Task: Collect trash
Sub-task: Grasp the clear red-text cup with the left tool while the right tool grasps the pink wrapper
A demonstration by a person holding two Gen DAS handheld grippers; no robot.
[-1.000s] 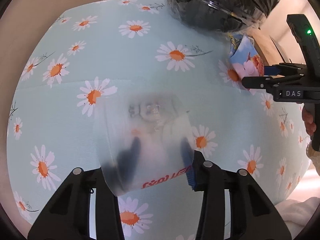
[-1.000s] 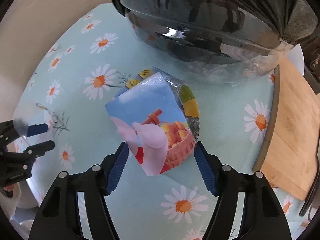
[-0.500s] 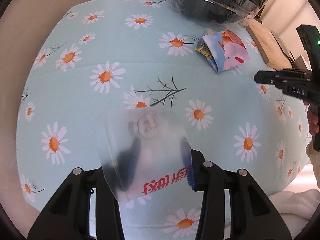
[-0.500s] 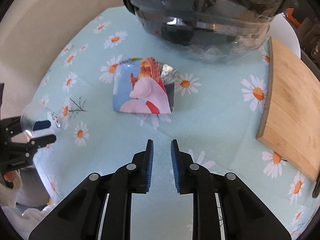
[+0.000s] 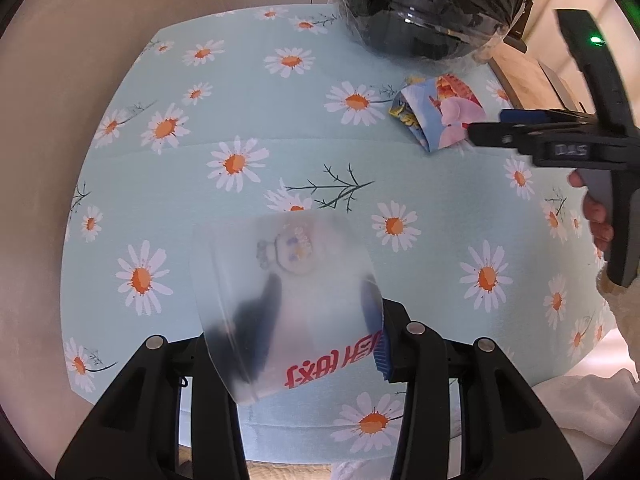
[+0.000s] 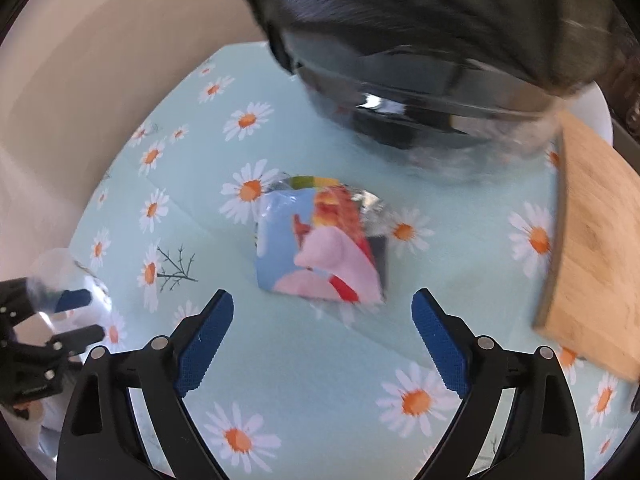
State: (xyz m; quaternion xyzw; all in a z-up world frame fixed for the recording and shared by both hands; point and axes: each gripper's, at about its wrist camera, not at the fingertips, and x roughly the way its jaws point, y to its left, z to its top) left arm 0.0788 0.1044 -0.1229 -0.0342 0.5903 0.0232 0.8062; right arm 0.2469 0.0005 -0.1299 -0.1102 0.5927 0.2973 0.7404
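Note:
My left gripper (image 5: 316, 312) is shut on a frosted plastic cup (image 5: 280, 288) with red lettering, held above the daisy tablecloth (image 5: 240, 120). One finger shows dark through the cup's wall, so the jaws pinch its side. The same cup (image 6: 60, 276) appears at the far left of the right wrist view. A crumpled blue snack wrapper (image 6: 320, 240) with a pink cartoon figure lies on the cloth in front of my right gripper (image 6: 324, 312), whose jaws are opening wide with nothing between them. From the left wrist view the wrapper (image 5: 440, 110) lies beside the right gripper (image 5: 500, 128).
A bin lined with a black trash bag (image 6: 420, 60) stands at the back of the table, just beyond the wrapper. A wooden cutting board (image 6: 592, 240) lies at the right. A person's hand (image 5: 596, 216) holds the right gripper's handle. The wall (image 5: 80, 60) borders the table's left side.
The right gripper let the wrapper go onto the cloth, shut empty, then opened wide again behind it. The left gripper rose a little with the cup still in it.

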